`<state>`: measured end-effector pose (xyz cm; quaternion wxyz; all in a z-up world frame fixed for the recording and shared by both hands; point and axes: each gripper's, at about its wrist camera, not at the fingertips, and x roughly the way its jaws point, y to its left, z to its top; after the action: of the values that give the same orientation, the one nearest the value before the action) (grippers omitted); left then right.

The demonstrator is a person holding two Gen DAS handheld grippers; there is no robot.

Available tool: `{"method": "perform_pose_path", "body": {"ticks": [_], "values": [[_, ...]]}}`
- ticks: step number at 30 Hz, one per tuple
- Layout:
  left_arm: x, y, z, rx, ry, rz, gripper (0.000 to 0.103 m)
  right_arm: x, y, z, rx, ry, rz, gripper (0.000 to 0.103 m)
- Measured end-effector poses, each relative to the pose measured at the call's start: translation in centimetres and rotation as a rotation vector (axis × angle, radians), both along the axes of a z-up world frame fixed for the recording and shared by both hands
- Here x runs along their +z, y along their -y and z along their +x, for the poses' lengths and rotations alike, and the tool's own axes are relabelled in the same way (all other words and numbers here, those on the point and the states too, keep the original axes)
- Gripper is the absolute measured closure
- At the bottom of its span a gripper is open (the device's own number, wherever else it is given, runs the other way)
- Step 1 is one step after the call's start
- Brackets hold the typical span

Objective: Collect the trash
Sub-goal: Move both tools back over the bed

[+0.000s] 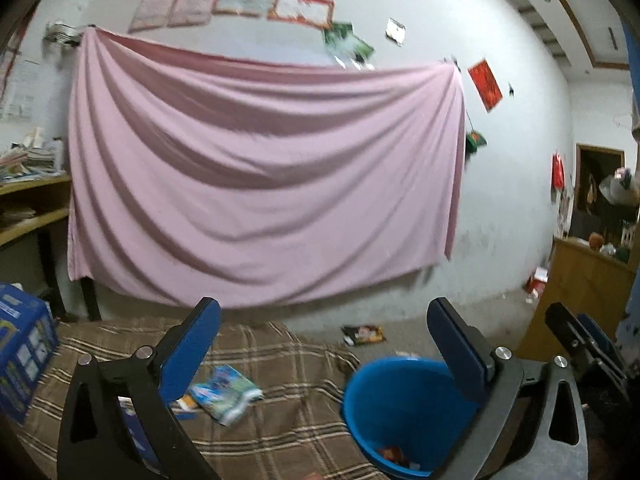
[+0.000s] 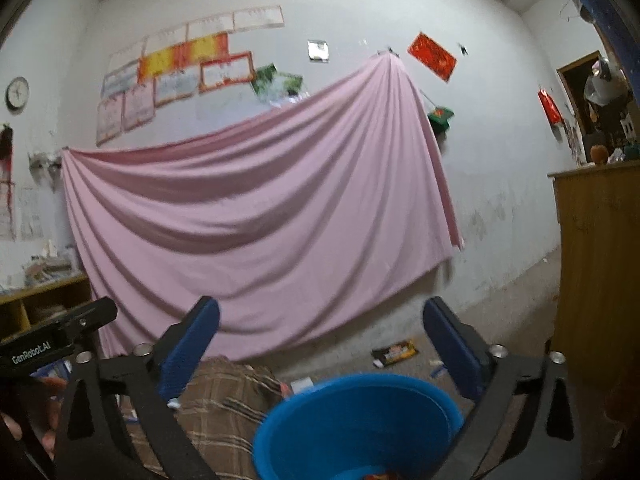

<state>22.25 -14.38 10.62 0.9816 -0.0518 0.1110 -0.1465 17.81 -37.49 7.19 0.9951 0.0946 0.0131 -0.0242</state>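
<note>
Evidently both the left gripper (image 1: 324, 344) and right gripper (image 2: 320, 344) gaped empty above the blue bucket (image 1: 384, 392), positioned to receive wrappers.

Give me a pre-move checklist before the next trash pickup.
1. Left gripper open, nothing between jaws: ok.
2. Right gripper open, nothing between jaws: ok.
3. Blue bin upright, mouth unobstructed: ok.
4. Next target visible: blue-green wrapper lying on the plaid blanket: ok.
5. Dark wrapper on the floor beyond the bin, within reach: cannot tell.
</note>
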Motion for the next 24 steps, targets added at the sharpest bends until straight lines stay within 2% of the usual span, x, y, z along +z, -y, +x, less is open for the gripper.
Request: {"method": "perform_pose_path", "body": {"ticks": [7,15,20,24], "values": [[1.5,-5.1,-3.3,0.075,0.087,-0.012,0.002,2.6,-4.5,-1.2,0.060,0.082,-0.045,0.000],[1.8,-11.0,-5.9,0.168,0.124,-0.031,0.002,4.0,-10.2,-2.5,0.122,0.156,-0.115,0.000],[0.9,-14.2,-7.2,0.225,0.124,-0.028,0.002,4.1,-13.1,-2.2,0.164,0.161,-0.153,0.000],[-0.5,-16.1,-7.5,0.257,0.078,-0.041,0.002,3.2,-15.4,-1.2,0.209,0.119,-0.193,0.000]]}}
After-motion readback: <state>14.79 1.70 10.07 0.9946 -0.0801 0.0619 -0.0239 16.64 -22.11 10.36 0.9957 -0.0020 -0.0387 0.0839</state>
